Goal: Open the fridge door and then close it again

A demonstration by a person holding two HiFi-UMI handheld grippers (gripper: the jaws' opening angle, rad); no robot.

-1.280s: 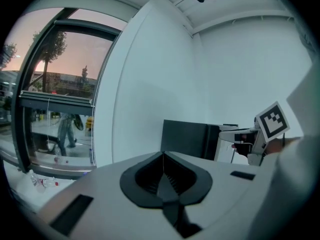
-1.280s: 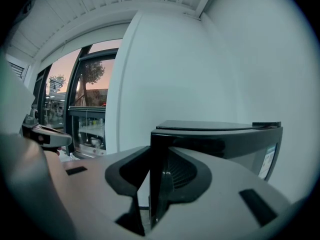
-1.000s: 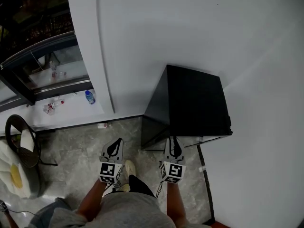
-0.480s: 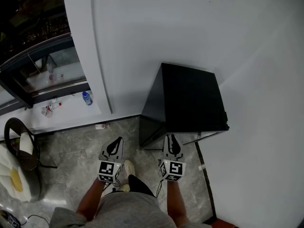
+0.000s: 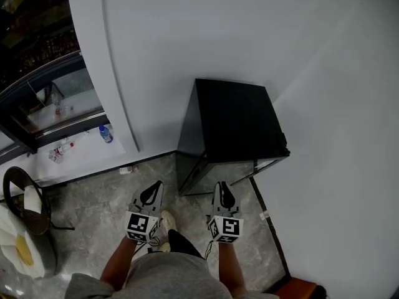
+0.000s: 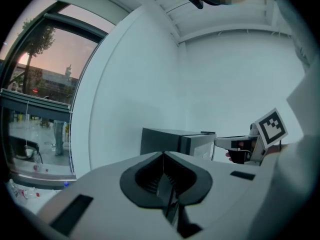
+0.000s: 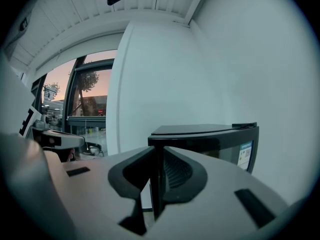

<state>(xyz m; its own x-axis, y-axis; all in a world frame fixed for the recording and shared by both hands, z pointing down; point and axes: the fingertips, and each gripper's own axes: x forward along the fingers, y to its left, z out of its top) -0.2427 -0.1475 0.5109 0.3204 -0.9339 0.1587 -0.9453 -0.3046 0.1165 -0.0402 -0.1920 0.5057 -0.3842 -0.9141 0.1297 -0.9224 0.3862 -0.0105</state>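
My left claw [image 5: 156, 186] is shut, empty. The right claw [image 5: 222, 185] (just closing) stands slightly apart, empty, before the black fridge [image 5: 232, 123].

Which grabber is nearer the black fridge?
The right gripper: it points at the front of the black box-shaped fridge, while the left gripper is off to the side. The right jaws have just been closing, nothing between them.
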